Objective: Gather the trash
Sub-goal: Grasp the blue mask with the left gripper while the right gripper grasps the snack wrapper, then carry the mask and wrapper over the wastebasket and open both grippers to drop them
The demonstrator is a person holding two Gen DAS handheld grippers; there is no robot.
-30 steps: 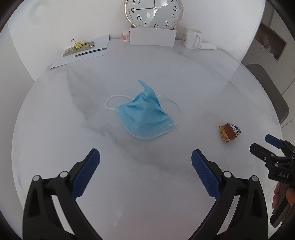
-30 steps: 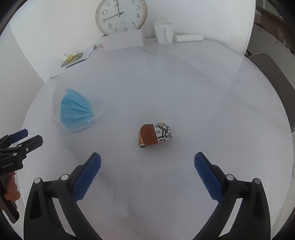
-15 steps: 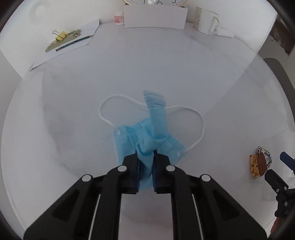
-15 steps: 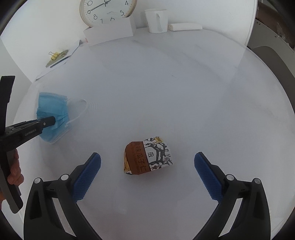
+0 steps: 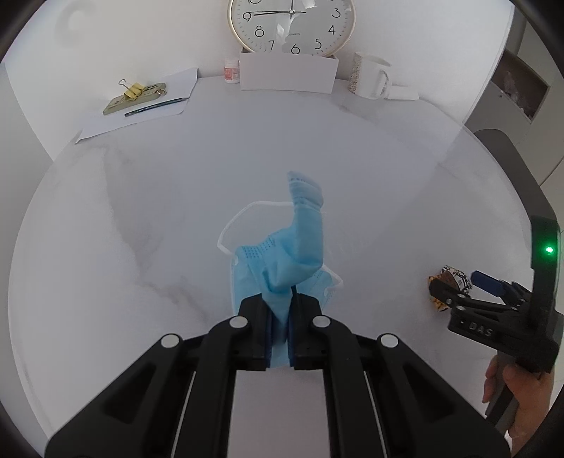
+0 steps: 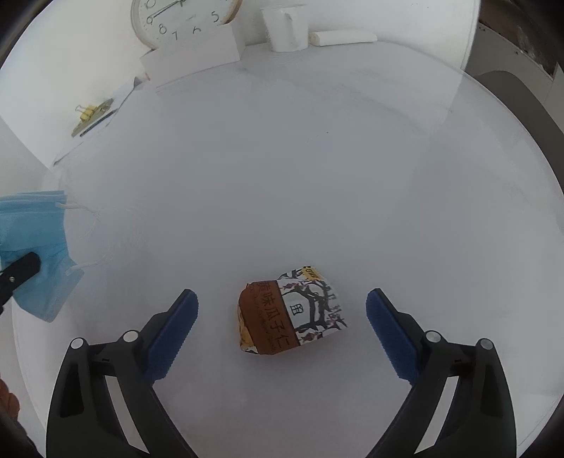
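My left gripper (image 5: 280, 306) is shut on a blue face mask (image 5: 299, 243), which hangs lifted off the round white table (image 5: 141, 218) with its ear loops trailing. The mask also shows at the left edge of the right wrist view (image 6: 38, 243). A crumpled brown and white snack wrapper (image 6: 289, 313) lies on the table between the open fingers of my right gripper (image 6: 282, 303). In the left wrist view the right gripper (image 5: 458, 289) straddles the wrapper (image 5: 453, 276) at the table's right edge.
At the back of the table stand a wall clock (image 5: 290, 21), a white card box (image 5: 287, 74), a small jar (image 5: 231, 70), a white mug (image 5: 370, 79) and paper with a pen and binder clip (image 5: 141, 100). A grey chair (image 5: 521, 183) stands at the right.
My left gripper closed on the mask and has lifted it off the table. My right gripper has moved forward and down so its open fingers straddle the snack wrapper.
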